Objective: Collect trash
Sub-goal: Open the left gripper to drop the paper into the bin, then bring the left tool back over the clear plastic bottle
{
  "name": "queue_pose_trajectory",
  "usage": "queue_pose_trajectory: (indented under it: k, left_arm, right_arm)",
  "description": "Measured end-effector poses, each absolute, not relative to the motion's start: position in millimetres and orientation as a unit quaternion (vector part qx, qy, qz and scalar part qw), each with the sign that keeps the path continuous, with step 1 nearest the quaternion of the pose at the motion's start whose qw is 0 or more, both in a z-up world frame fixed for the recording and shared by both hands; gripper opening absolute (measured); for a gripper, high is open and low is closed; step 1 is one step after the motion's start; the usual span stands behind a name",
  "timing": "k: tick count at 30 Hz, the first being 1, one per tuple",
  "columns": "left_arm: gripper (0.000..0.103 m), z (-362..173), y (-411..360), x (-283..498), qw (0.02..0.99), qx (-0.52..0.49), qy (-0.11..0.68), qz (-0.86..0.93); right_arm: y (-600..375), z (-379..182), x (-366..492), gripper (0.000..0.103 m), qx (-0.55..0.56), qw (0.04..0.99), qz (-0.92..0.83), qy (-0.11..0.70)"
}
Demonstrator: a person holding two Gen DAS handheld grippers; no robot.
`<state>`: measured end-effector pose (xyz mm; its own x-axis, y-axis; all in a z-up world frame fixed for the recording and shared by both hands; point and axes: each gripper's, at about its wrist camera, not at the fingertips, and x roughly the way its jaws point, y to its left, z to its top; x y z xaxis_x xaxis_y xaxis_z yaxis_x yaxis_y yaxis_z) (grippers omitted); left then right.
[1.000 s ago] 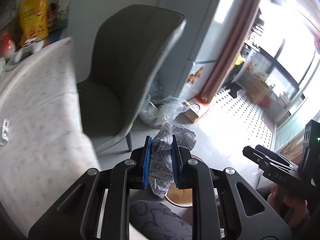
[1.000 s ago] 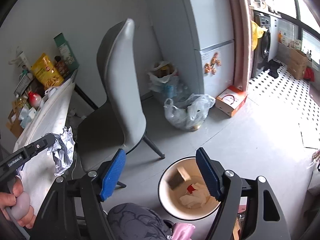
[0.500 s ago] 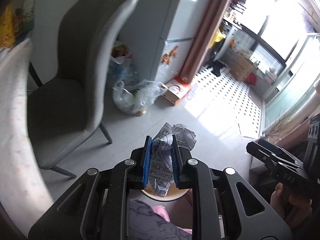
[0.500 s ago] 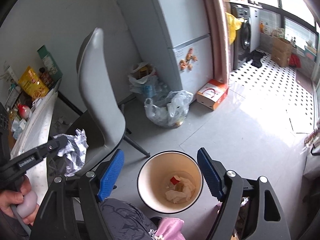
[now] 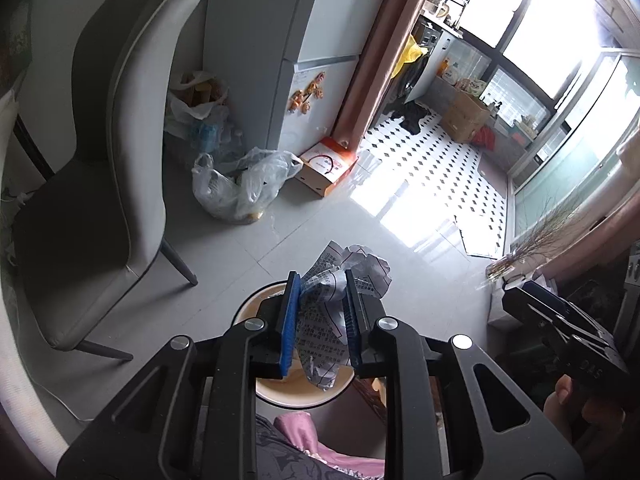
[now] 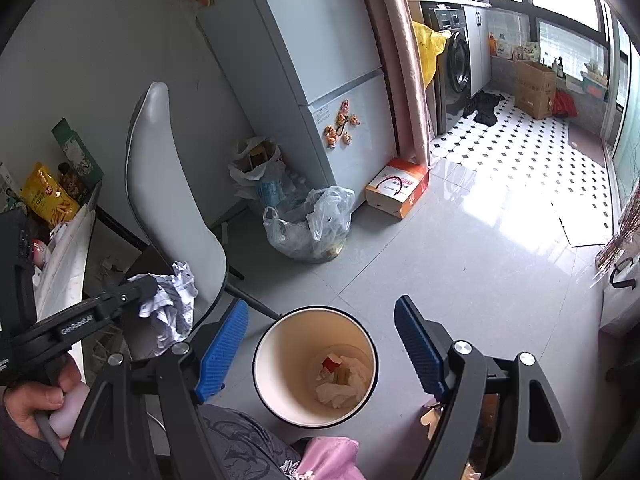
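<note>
Left wrist view, item one: left gripper [image 5: 320, 312], jaws closed on a crumpled paper [image 5: 340, 300] printed with small text, the wad bulging out above the blue pads and hanging below them. Change since a second ago: the table edge and chair seat that filled this view have swung off toward 9 o'clock, and the trash bin [image 5: 248, 308] now sits directly under the held paper, its cream rim showing at 6 o'clock behind the fingers (it was only a sliver before). Judged meaning: the carry is nearly over and the paper is lined up for release, though from the right wrist view the wad [image 6: 168, 300] is seen at 9 o'clock of the bin [image 6: 272, 332], beside the chair [image 6: 172, 200], so it may need a little more travel toward the opening. Item two: right gripper [image 6: 320, 344], jaws spread wide and holding nothing, framing the bin mouth; the bin has drawn nearer and more central in this view. Item three: bin contents, white tissue and a red scrap at the bottom. Item four: plastic bag [image 6: 312, 224] on the floor at 12 o'clock of the bin, well apart, untouched. Risk noted: a light wad could catch on a pad when the jaws part.
</note>
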<state>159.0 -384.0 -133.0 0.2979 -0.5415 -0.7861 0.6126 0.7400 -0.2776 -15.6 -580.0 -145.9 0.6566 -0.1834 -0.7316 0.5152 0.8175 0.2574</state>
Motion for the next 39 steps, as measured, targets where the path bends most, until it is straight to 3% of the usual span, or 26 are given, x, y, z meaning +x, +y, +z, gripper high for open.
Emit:
queue_pose_trajectory:
  k: [2, 3, 5, 10, 18, 23, 39]
  left_arm:
    - [0.022, -137, -386, 161, 0.802, 0.035, 0.476, -0.359]
    - [0.029, -138, -386, 162, 0.800, 0.030, 0.479, -0.361]
    - [0.062, -139, -382, 166, 0.798, 0.019, 0.479, -0.364]
    - [0.069, -128, -365, 172, 0.814, 0.013, 0.465, -0.349]
    - [0.095, -96, -316, 175, 0.845, -0.016, 0.434, -0.311]
    - [0.097, -69, -277, 173, 0.865, -0.031, 0.410, -0.286]
    - [0.097, -21, -146, 155, 0.912, -0.077, 0.358, -0.185]
  right_arm:
    - [-580, -146, -15, 0.075, 0.226, 0.881, -0.201, 0.364]
    - [-580, -147, -14, 0.075, 0.228, 0.880, -0.202, 0.365]
    - [-581, -148, -15, 0.075, 0.231, 0.878, -0.205, 0.365]
    - [-579, -148, -15, 0.075, 0.230, 0.879, -0.204, 0.363]
    - [-563, -144, -4, 0.079, 0.225, 0.884, -0.186, 0.364]
    - [-541, -132, 8, 0.091, 0.216, 0.895, -0.166, 0.352]
    - [-447, -100, 60, 0.095, 0.186, 0.919, -0.064, 0.341]
